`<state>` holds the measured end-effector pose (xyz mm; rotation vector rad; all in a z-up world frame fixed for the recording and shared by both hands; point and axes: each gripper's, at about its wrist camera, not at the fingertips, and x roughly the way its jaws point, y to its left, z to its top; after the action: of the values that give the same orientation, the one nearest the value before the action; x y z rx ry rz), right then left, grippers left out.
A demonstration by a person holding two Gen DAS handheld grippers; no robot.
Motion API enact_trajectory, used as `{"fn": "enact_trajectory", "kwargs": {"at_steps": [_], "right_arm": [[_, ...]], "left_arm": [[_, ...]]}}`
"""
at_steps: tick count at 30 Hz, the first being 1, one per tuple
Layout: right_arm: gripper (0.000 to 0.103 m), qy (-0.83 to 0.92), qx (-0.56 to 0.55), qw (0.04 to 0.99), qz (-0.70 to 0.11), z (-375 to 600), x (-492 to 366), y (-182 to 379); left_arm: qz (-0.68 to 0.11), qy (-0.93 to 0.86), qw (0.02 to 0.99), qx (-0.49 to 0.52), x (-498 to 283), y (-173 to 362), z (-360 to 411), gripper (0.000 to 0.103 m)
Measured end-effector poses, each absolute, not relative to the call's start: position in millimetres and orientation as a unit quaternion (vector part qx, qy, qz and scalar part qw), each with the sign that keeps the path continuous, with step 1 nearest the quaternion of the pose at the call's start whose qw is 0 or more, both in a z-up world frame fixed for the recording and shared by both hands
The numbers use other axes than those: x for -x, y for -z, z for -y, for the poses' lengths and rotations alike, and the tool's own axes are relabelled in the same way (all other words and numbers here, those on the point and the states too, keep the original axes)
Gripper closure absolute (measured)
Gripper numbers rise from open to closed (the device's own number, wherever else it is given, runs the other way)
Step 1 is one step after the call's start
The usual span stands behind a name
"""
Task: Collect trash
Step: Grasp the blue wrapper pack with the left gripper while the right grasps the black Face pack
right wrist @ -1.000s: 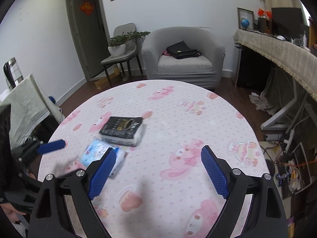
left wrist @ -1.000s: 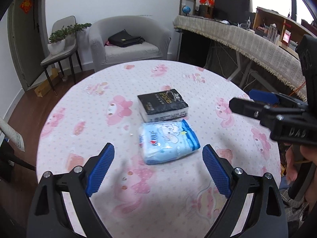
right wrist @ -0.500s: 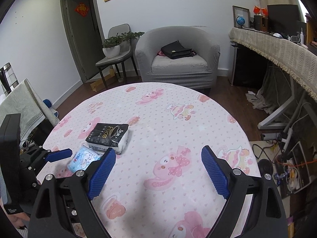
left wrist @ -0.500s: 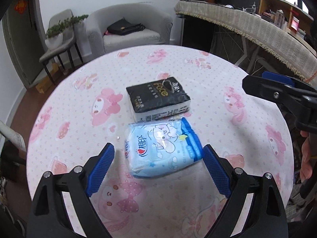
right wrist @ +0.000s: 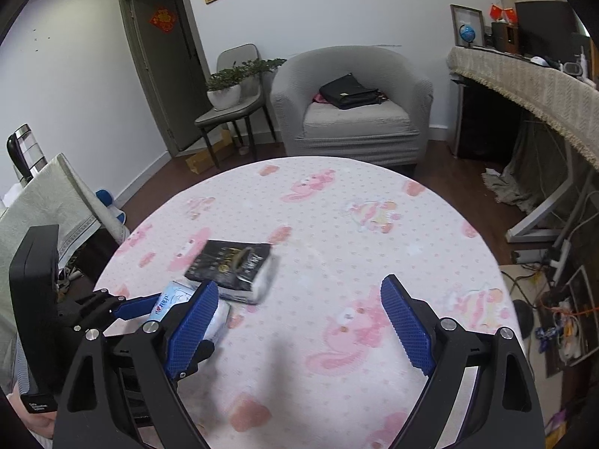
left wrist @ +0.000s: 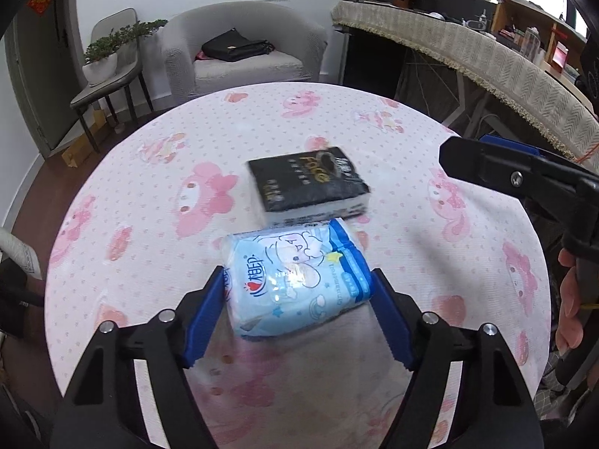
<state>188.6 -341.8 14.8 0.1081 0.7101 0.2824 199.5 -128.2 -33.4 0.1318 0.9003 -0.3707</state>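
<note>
The light-blue tissue pack (left wrist: 295,280) lies on the near part of the round table (left wrist: 149,202), which wears a pink cartoon-print cloth, and its far edge sits just against a black tissue pack (left wrist: 307,187). The left gripper (left wrist: 297,312) straddles the blue pack, one blue pad at each of its short sides; its jaws are closing on it, though whether the pads already press the wrapper cannot be told. The right gripper (right wrist: 299,321) hangs over bare cloth to the right of both packs, jaws wide apart and holding nothing. Beyond the table's far edge stands a grey armchair (right wrist: 352,112) with a black bag (right wrist: 348,91) on its seat.
</note>
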Motion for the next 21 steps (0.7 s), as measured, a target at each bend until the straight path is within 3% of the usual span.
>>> {"fn": "enact_trajectory", "kwargs": {"at_steps": [21], "right_arm": [[0.013, -0.164, -0.037, 0.898, -0.406, 263, -219, 15]], "left_arm": [[-0.423, 0.149, 0.893, -0.034, -195, 12, 40, 0.026]]}}
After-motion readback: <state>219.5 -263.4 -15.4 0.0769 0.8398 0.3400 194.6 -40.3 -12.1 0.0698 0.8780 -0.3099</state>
